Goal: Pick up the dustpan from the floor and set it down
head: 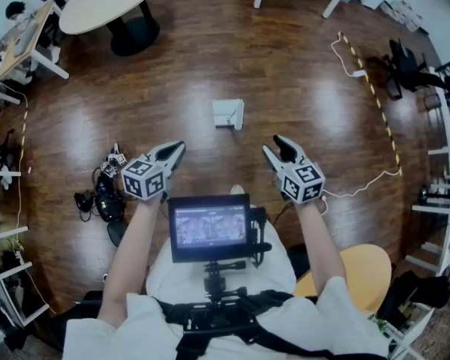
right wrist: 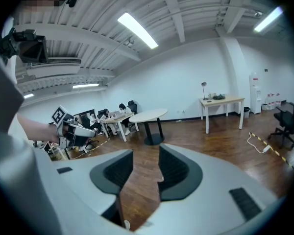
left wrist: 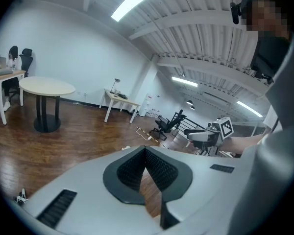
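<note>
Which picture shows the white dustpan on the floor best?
The head view: the dustpan lies whole and unblocked on the wooden floor. The left gripper view shows at most a tiny white speck, too small to tell. The right gripper view shows none of it.

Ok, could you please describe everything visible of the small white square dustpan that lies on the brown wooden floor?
The small white dustpan looks like plastic. It is roughly square, with a raised band along its right side; finer parts are too small to tell. It lies flat and alone on the glossy brown wooden floor, and nothing else touches it. In the head view it sits ahead of the left gripper and the right gripper, about midway between them and apart from both.
</note>
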`<control>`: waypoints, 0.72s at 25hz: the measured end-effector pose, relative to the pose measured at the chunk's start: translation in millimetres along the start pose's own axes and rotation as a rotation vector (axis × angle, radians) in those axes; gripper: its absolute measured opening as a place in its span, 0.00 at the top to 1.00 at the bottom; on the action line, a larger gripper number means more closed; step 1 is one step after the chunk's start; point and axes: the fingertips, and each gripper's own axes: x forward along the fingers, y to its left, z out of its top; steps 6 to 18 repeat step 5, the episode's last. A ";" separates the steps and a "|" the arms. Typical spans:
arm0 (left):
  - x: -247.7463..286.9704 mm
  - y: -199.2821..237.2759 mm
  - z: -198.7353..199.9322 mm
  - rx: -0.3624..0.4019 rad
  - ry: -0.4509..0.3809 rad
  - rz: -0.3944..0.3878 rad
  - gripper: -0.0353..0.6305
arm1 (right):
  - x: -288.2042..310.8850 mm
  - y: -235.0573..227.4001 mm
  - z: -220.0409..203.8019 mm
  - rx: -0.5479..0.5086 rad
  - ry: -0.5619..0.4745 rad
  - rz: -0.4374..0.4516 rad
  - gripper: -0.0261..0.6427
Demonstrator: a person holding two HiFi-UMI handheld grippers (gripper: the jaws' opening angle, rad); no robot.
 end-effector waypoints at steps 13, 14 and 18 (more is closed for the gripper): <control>2.6 -13.4 -5.0 -0.019 0.015 -0.047 0.95 | -10.2 3.9 5.0 -0.011 -0.012 0.002 0.68; 2.6 -13.4 -5.0 -0.019 0.015 -0.047 0.95 | -10.2 3.9 5.0 -0.011 -0.012 0.002 0.68; 2.6 -13.4 -5.0 -0.019 0.015 -0.047 0.95 | -10.2 3.9 5.0 -0.011 -0.012 0.002 0.68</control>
